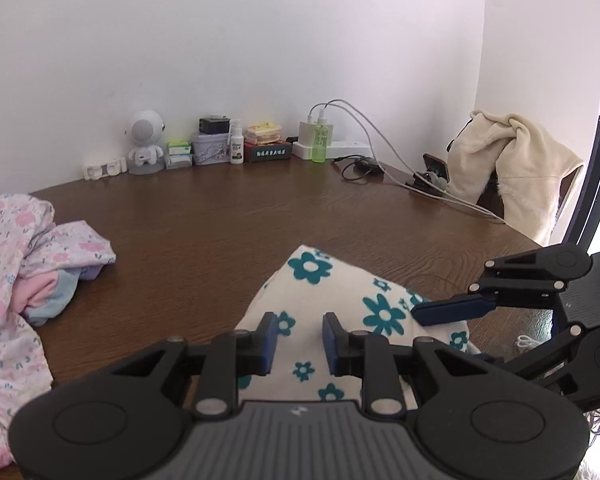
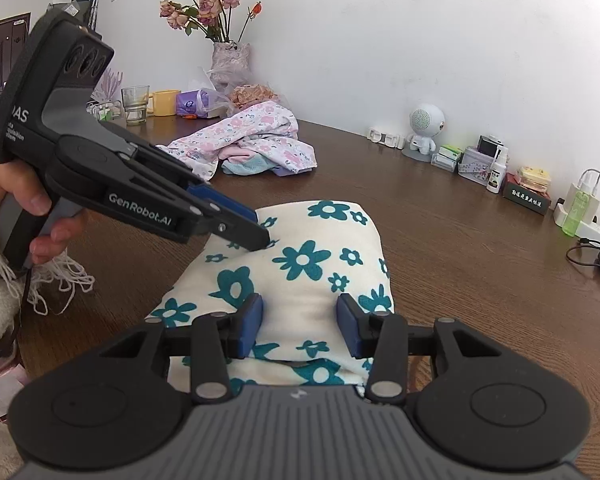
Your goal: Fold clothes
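Left gripper: jaws apart, straddling the near part of the cloth, nothing clamped. Right gripper: jaws likewise apart over the same cloth, pads low at the fabric; contact not determinable.

Step in hand, as a judgement: one garment under work at the near edge of the tabletop, both grippers set over it. Fits either a bundle awaiting a further fold, or a folded piece just let go; not settled by these views. Next move calls for low, level pads and even pull on both sides, since soft layers slip and bunch.

Cloth: cream, teal flower print, lying as a compact doubled bundle with rounded edges and a layered opening at the near end. Position: near edge, centre, between both grippers.

Pile: pink-flowered garments, crumpled, at far left of the tabletop, well apart from the cloth.
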A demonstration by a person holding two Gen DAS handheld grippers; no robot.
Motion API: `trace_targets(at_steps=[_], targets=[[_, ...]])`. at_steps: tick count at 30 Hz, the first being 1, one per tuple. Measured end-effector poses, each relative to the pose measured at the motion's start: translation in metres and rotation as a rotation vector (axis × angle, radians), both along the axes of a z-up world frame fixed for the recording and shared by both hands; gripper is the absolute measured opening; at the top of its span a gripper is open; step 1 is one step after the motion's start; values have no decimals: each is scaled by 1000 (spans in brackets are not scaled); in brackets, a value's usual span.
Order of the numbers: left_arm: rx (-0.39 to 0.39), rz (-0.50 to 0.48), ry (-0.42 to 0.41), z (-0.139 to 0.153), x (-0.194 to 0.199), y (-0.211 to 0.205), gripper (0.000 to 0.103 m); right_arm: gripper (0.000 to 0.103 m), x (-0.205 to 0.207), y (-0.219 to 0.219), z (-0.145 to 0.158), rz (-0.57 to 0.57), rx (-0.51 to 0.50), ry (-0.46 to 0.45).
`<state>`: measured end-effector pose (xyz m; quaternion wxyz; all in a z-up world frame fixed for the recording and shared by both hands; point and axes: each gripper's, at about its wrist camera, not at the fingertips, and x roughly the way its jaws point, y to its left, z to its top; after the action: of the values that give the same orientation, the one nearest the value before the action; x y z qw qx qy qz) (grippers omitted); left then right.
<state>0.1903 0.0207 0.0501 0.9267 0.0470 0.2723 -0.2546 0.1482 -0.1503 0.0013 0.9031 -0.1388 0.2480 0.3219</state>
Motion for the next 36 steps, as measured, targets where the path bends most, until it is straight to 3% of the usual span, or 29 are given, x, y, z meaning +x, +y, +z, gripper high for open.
trace_targets(at_steps=[3, 8, 15, 20, 26, 33, 36], targets=[[37, -87, -14, 11, 11, -23, 24, 42, -1, 2, 1, 2, -13, -5], [188, -140, 36, -2, 34, -53, 23, 42, -5, 4, 1, 40, -67, -38], [174, -105, 57, -10, 18, -42, 22, 42, 11, -11, 9, 218, -142, -22], [161, -63, 64, -14, -1, -37, 22, 49, 31, -25, 21, 331, -218, 24], [120, 23, 48, -20, -24, -41, 20, 49, 41, -47, 22, 341, -174, 95], [114, 57, 66, -13, -22, -43, 20, 52, 43, -51, 26, 334, -150, 96], [38, 99, 22, -3, -33, -34, 35, 59, 41, -61, 34, 287, -69, 116]])
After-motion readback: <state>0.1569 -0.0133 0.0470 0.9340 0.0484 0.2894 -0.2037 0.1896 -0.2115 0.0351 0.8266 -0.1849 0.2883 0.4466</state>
